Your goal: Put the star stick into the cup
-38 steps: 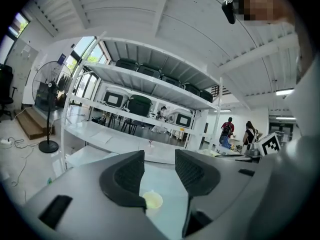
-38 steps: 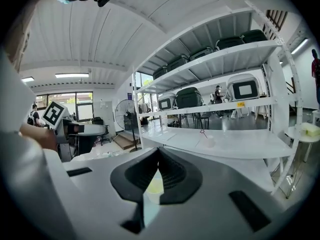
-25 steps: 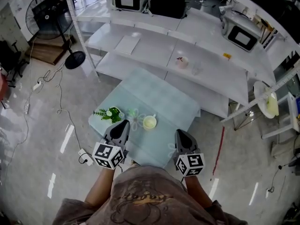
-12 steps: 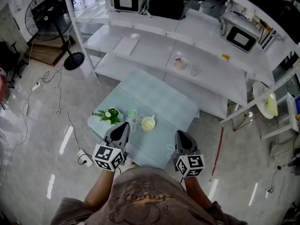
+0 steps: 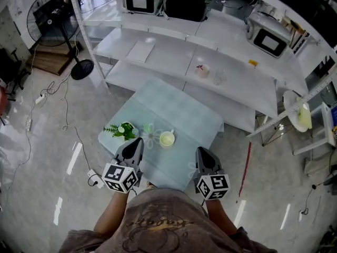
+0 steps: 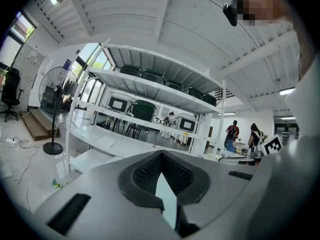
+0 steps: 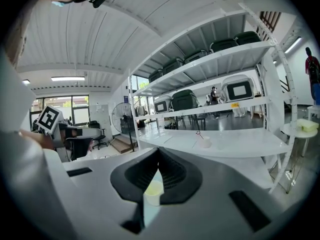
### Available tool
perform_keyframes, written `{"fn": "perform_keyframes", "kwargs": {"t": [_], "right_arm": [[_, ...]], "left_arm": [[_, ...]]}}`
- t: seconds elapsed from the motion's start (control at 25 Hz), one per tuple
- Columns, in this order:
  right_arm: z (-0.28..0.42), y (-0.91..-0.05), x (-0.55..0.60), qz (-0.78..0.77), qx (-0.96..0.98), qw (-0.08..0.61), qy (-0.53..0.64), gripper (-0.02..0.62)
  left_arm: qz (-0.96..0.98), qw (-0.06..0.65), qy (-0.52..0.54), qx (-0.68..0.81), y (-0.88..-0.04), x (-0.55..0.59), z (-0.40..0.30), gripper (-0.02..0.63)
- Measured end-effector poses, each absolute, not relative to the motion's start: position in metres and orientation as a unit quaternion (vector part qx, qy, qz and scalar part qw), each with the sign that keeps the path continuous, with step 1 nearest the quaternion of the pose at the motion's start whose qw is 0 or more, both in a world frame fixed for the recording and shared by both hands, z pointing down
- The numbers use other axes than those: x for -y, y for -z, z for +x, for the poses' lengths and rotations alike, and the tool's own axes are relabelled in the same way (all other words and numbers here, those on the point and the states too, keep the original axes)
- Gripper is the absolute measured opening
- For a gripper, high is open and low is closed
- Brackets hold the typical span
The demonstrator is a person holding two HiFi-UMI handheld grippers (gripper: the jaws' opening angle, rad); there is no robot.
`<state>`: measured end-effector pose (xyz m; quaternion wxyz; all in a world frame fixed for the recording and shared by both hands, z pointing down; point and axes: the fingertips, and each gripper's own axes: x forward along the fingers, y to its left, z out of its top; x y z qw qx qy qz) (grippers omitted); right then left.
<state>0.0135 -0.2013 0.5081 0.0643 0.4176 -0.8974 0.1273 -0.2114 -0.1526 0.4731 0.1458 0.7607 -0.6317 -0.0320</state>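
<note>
A pale yellow cup (image 5: 167, 138) stands on the small table (image 5: 179, 109) with the checked cloth, and it shows through the gap under my right gripper's jaws (image 7: 152, 191). A thin stick with a red star (image 5: 200, 66) rises from a small whitish cup (image 5: 204, 70) on the white shelf behind; the right gripper view shows the star stick (image 7: 199, 133) too. My left gripper (image 5: 138, 140) hovers at the table's near left, shut and empty (image 6: 161, 154). My right gripper (image 5: 202, 150) hangs at the near right edge, its jaws together with nothing held (image 7: 159, 151).
A small green plant (image 5: 122, 130) and a clear flower-shaped piece (image 5: 150, 133) sit left of the yellow cup. A clear glass (image 5: 220, 78) stands by the star stick's cup. White shelving (image 5: 158, 46) carries appliances. A fan (image 5: 52, 20) and floor cables (image 5: 66, 115) lie to the left.
Both grippers stay almost where they were at the table's near edge. The head view has shifted very slightly.
</note>
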Motion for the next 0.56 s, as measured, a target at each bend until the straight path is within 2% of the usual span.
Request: {"fn": "perform_keyframes", "kwargs": {"t": [0.56], "right_arm": [[0.0062,-0.5078,0.2003,0.422,0.896,0.065,-0.125,-0.002]], "left_arm": [[0.763,0.152,0.038,0.627,-0.4774,0.1539,-0.212,0.021]]}}
